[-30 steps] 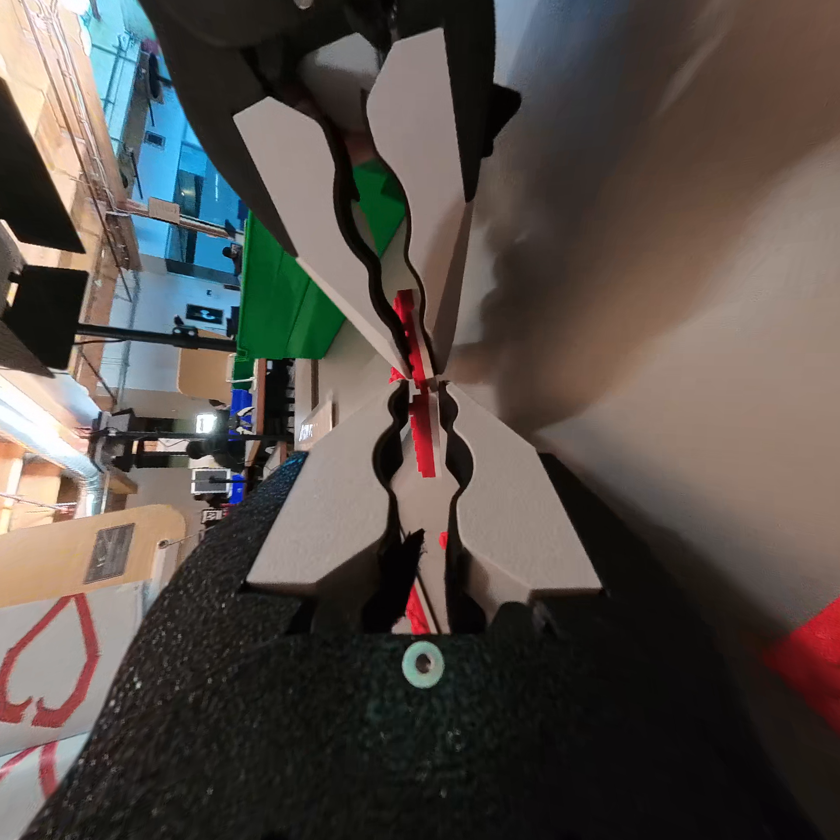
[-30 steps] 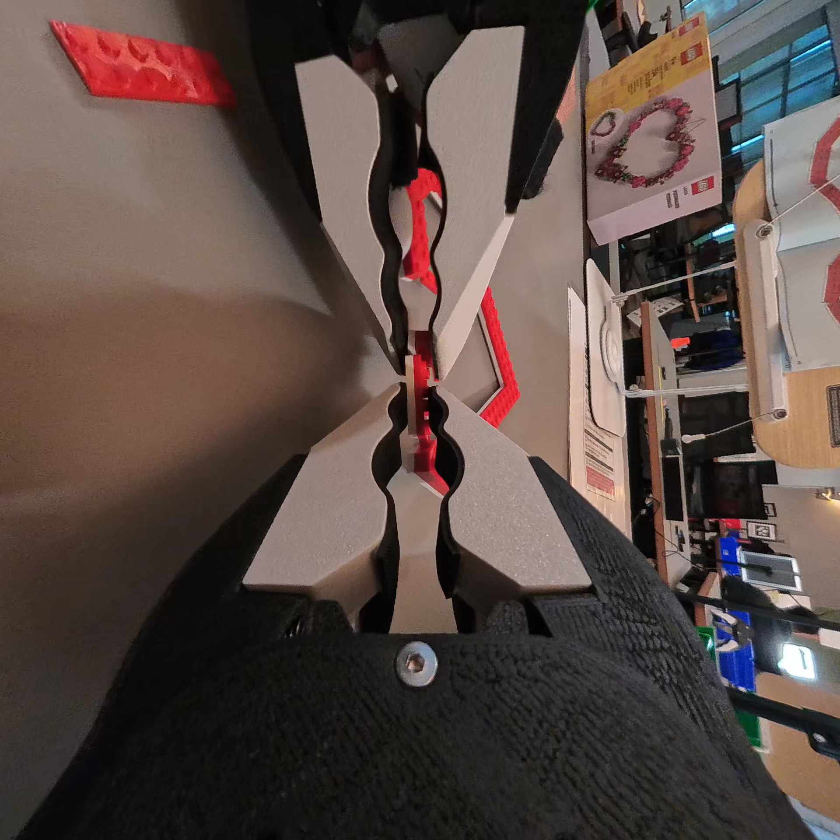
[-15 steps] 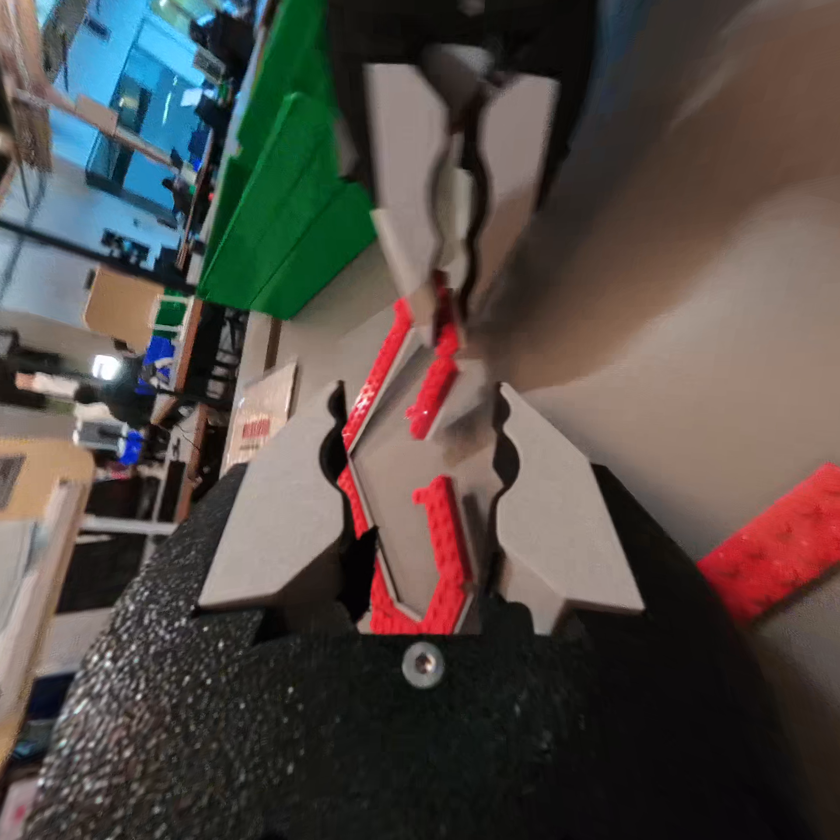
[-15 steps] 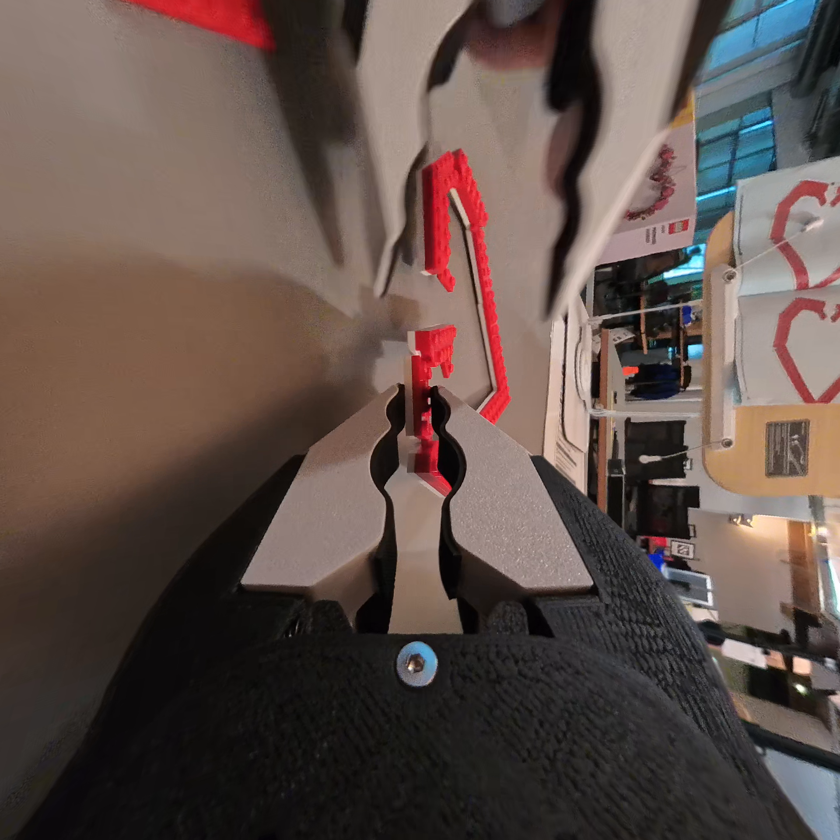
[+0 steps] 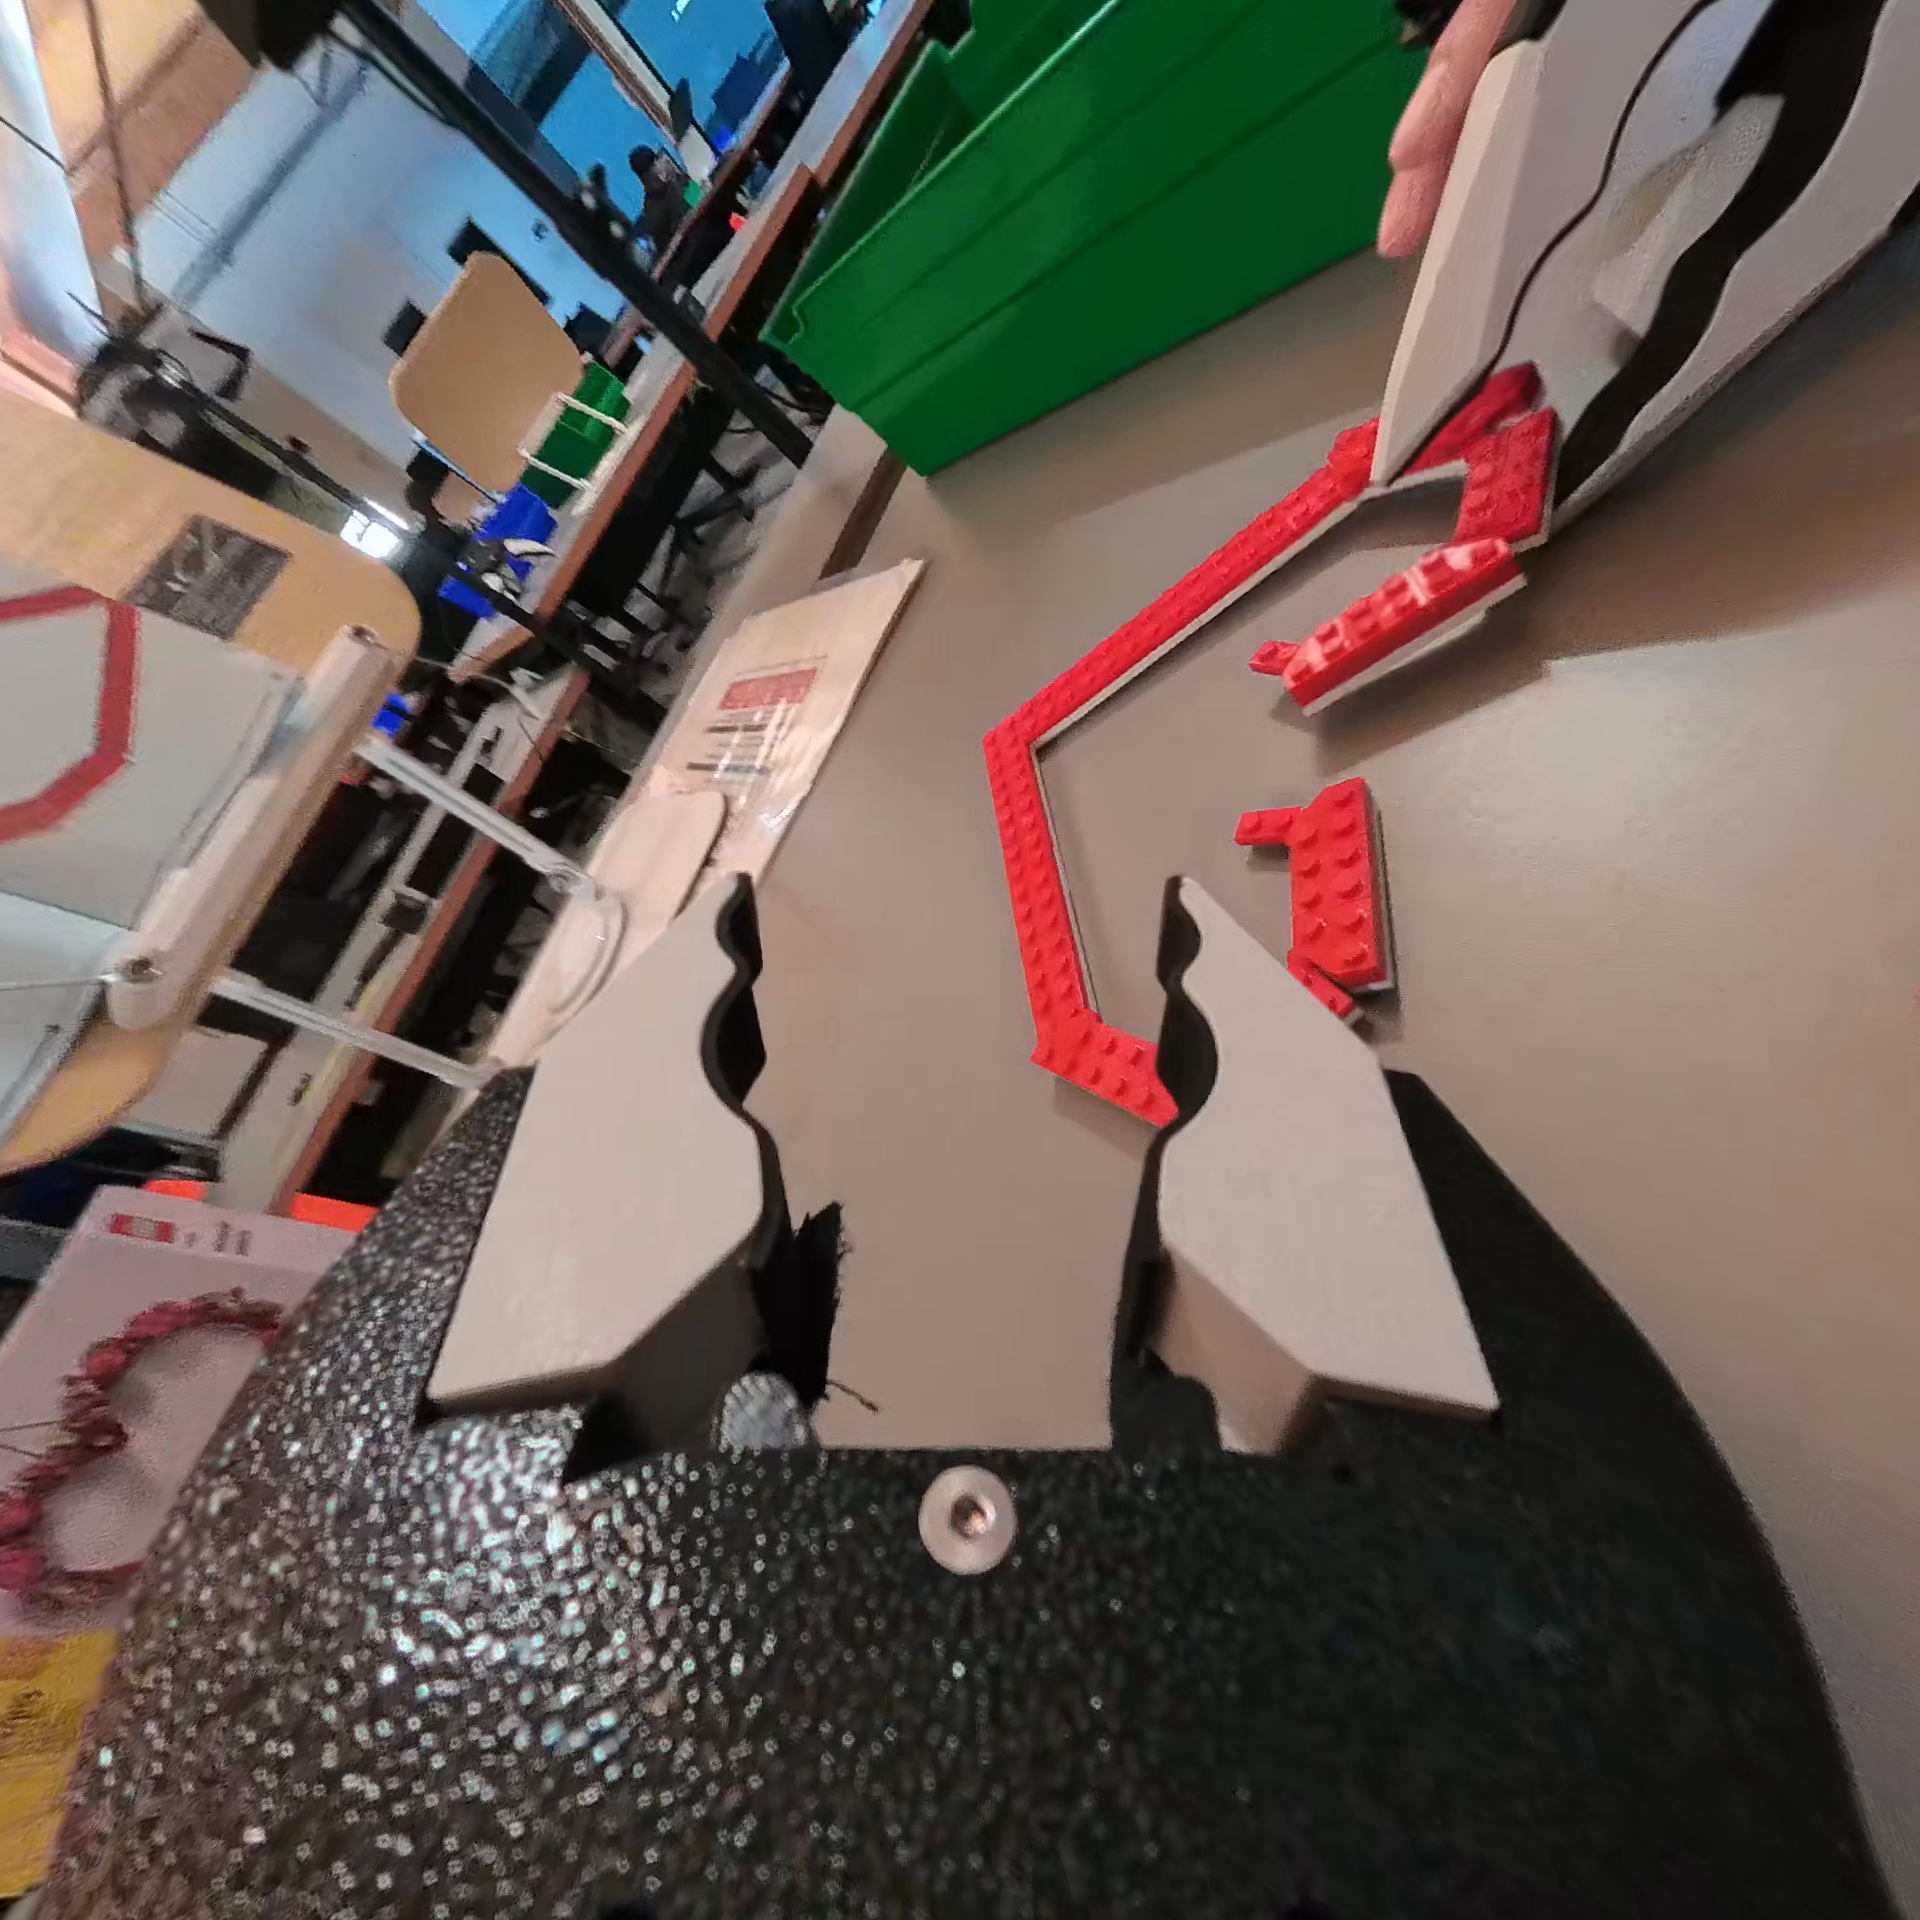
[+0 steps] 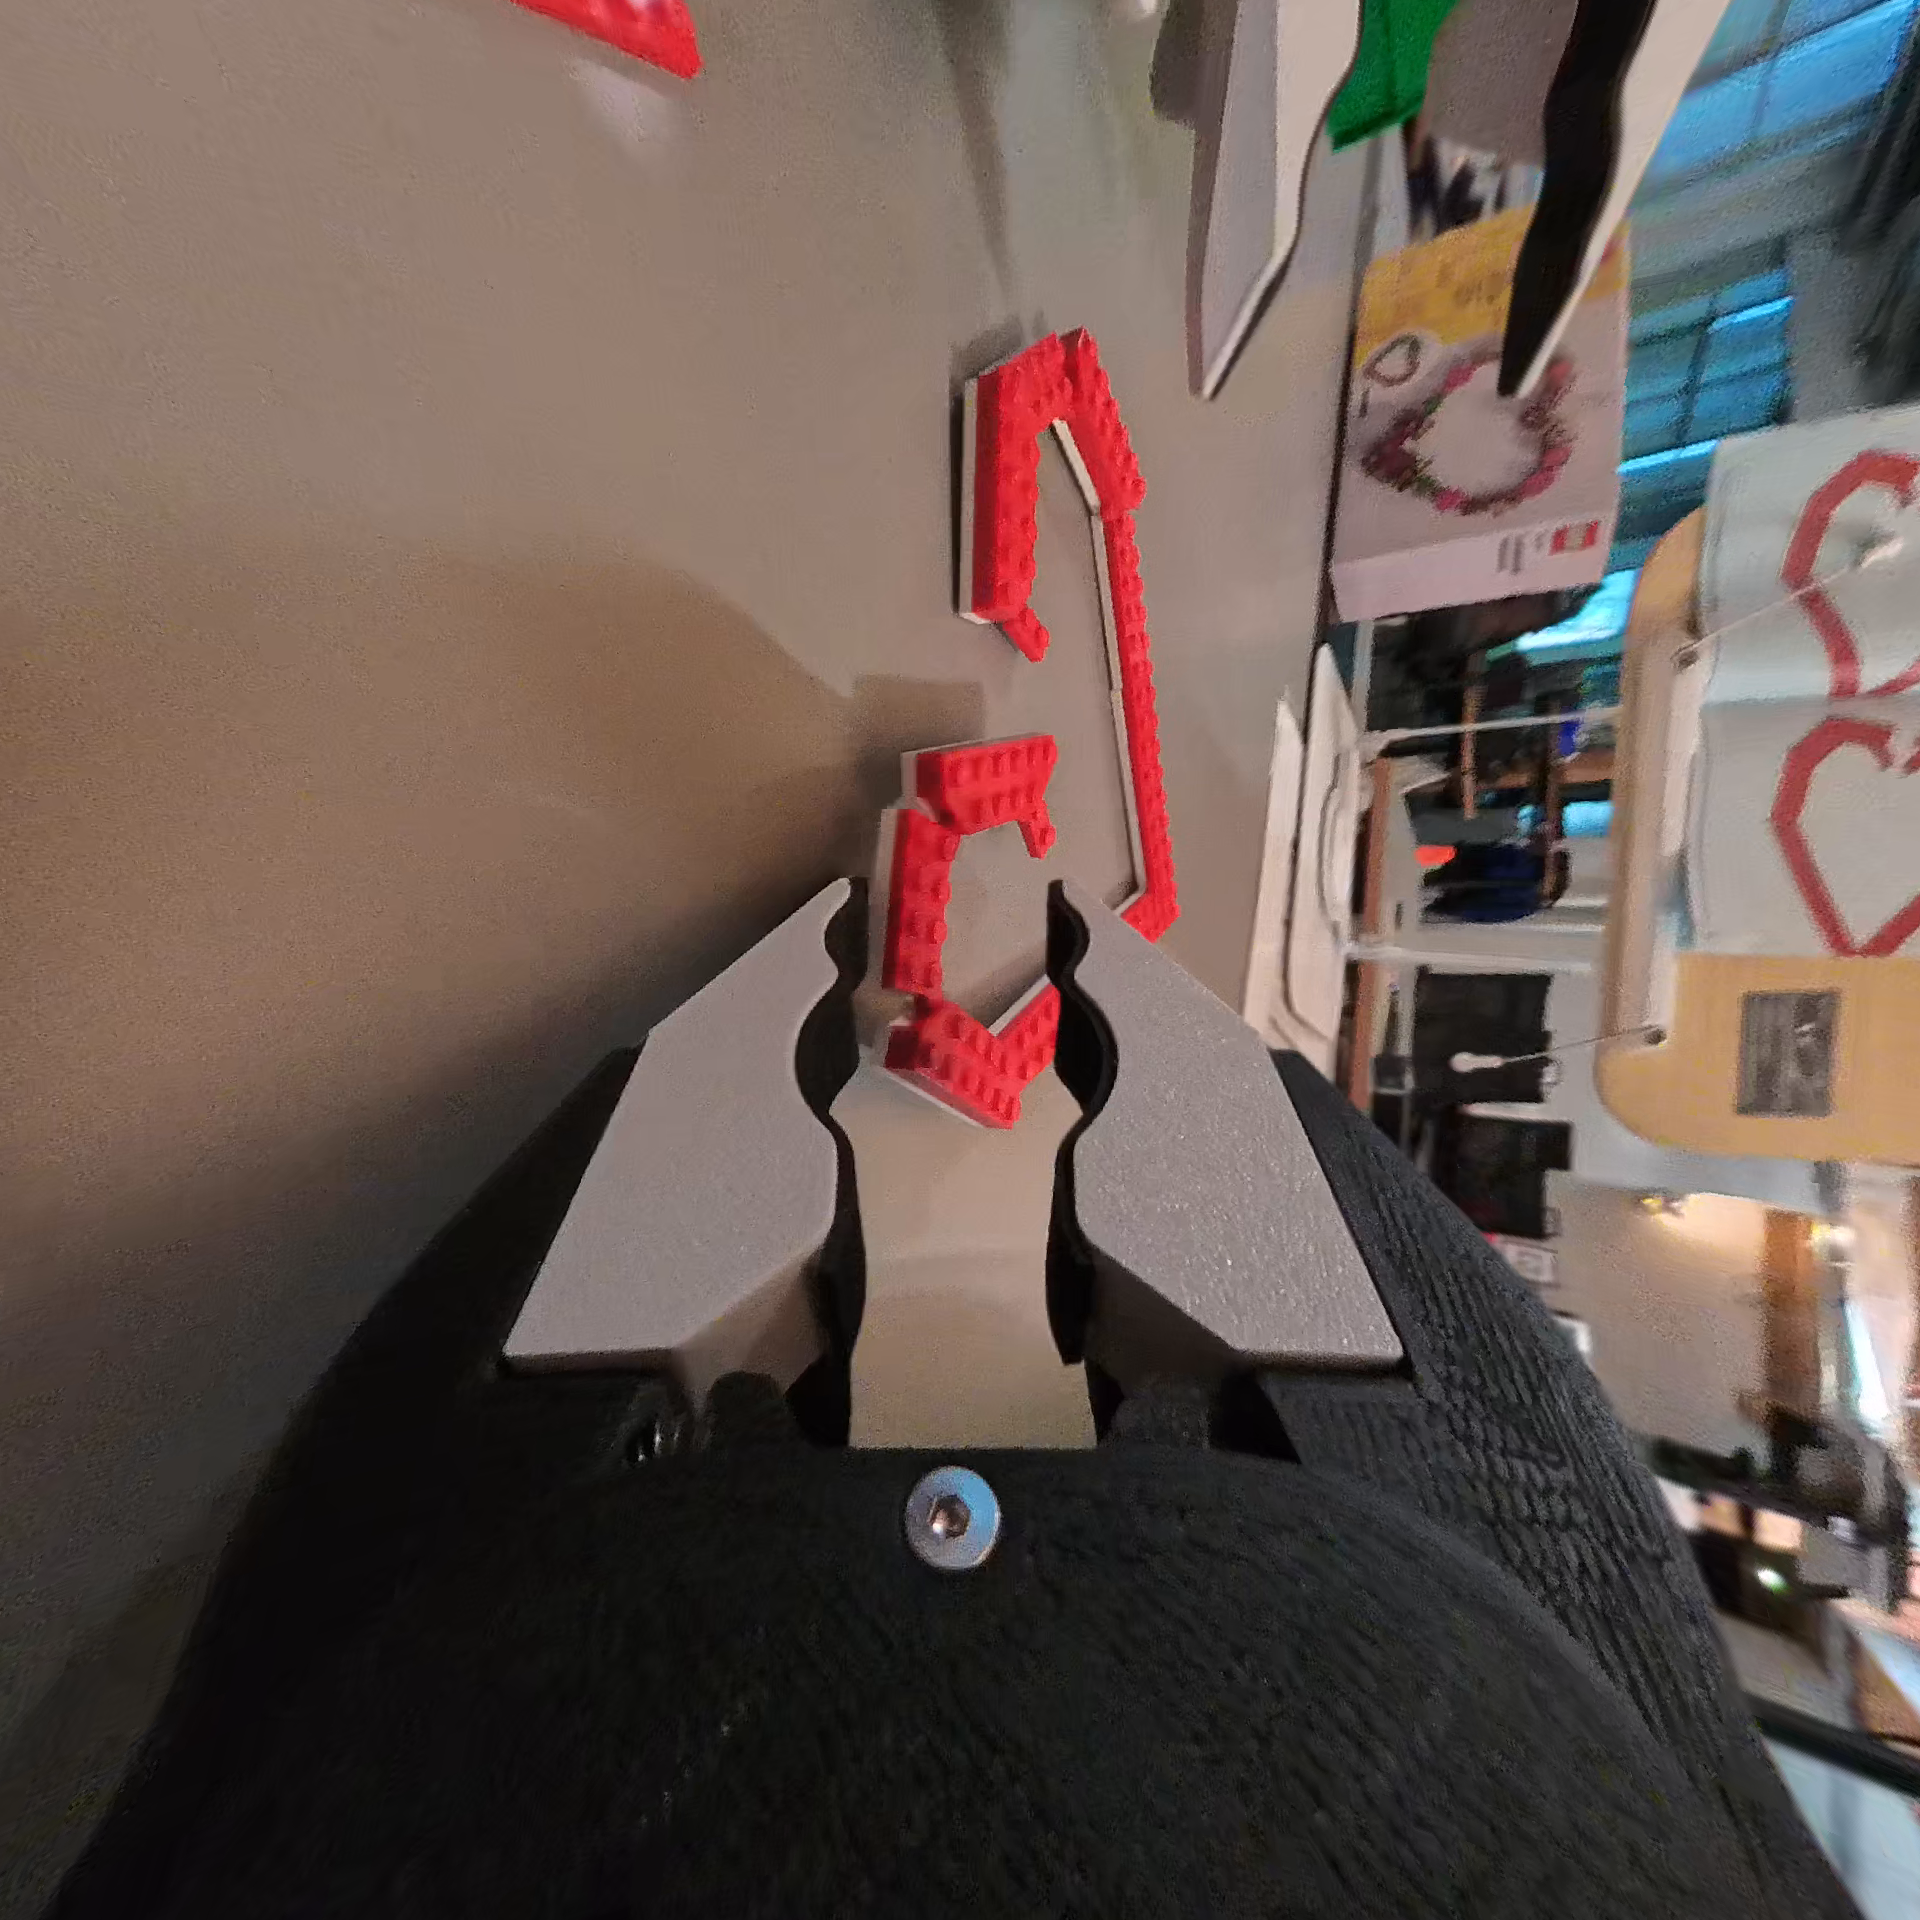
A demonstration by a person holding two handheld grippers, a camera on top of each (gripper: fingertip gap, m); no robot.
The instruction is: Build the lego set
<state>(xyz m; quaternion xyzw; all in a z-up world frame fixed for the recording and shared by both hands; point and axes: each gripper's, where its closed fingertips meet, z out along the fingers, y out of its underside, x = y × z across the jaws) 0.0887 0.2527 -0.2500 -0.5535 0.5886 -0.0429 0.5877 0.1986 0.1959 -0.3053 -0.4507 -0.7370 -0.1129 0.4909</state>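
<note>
A red Lego heart frame on white backing lies flat on the grey table. It is one long angled strip with two thicker ends and a gap between them. My left gripper is open and empty, held just short of the frame's near corner. My right gripper is open, with its fingers on either side of the frame's corner on the table. In the left wrist view it stands over the far end of the frame. In the right wrist view the left gripper hangs open above the table.
Green bins stand at the table's far edge. A loose red plate lies apart from the frame. A Lego box and a paper sheet lie beside the frame. An instruction booklet on a wooden stand is beyond the table.
Both grippers were shut tip to tip on red parts held in the air. Both have opened, the red frame lies on the table, and the left gripper has pulled back.
</note>
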